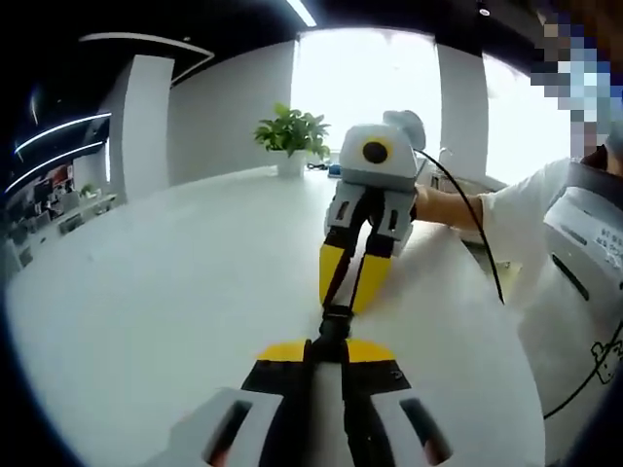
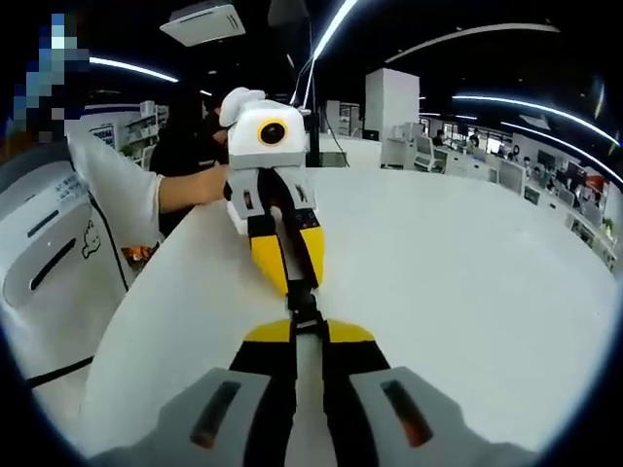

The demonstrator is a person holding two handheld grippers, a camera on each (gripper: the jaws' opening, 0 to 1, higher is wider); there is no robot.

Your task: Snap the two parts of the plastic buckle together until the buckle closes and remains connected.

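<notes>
A small black plastic buckle point(image 1: 336, 319) hangs just above the white table point(image 1: 175, 292), stretched between the two grippers. My left gripper point(image 1: 327, 348) rises from the bottom of the left gripper view, its yellow-tipped jaws shut on the near end. My right gripper point(image 1: 343, 304) reaches in from the far side, jaws shut on the other end. In the right gripper view the buckle point(image 2: 304, 304) again spans the gap between my right gripper point(image 2: 308, 333) and my left gripper point(image 2: 297, 288). The two buckle parts meet in one black line; I cannot tell whether they are latched.
A person's arm point(image 1: 458, 206) holds the far gripper, and a hand point(image 2: 195, 185) shows at the left. A potted plant point(image 1: 290, 131) stands at the table's far edge. A white boxy object point(image 2: 39, 253) sits beside the table. Office desks point(image 2: 467, 161) lie beyond.
</notes>
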